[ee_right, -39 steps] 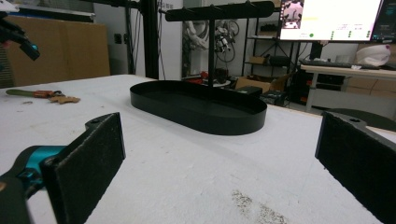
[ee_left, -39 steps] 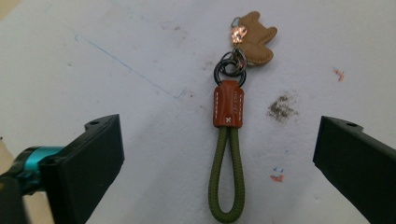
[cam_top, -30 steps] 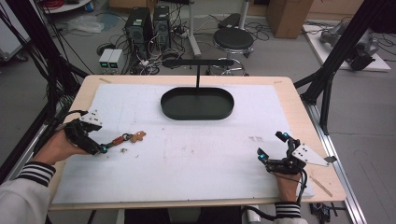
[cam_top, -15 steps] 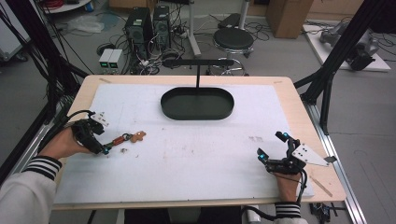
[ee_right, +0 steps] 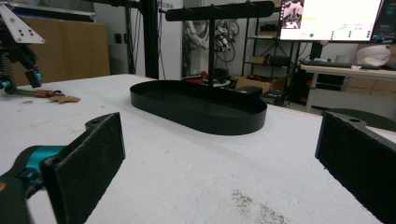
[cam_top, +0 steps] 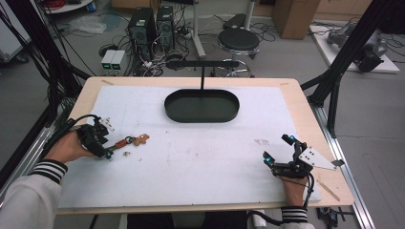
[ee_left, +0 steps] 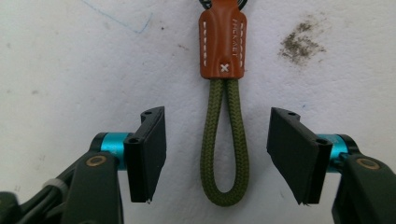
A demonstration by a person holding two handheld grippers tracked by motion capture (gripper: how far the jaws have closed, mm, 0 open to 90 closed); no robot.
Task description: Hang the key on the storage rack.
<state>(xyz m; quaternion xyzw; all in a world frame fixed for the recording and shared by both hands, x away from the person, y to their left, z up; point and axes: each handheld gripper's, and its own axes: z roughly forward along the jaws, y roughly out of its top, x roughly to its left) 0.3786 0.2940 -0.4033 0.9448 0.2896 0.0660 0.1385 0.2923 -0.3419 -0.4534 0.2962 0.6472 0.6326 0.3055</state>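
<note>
A keychain lies at the left of the white mat: an olive cord loop (ee_left: 224, 154) joined to a brown leather tab (ee_left: 222, 44), with a small gingerbread-shaped charm (cam_top: 141, 139) at its far end. My left gripper (ee_left: 218, 140) is open and low over the mat, one jaw on each side of the cord loop and neither touching it. From above, the left gripper (cam_top: 110, 140) sits at the keychain's (cam_top: 127, 141) left end. My right gripper (cam_top: 278, 149) rests open at the front right of the mat, with nothing between its pads (ee_right: 88, 158).
A black oval tray (cam_top: 172, 107) with a T-shaped hanger stand (cam_top: 202, 63) stands at the back centre of the mat; the right gripper view also shows this tray (ee_right: 154, 105). The wooden table edge (cam_top: 305, 109) frames the mat. Black frame posts rise at both sides.
My left hand has twisted a little while its gripper stays at the cord end of the keychain. The right gripper has not moved.
</note>
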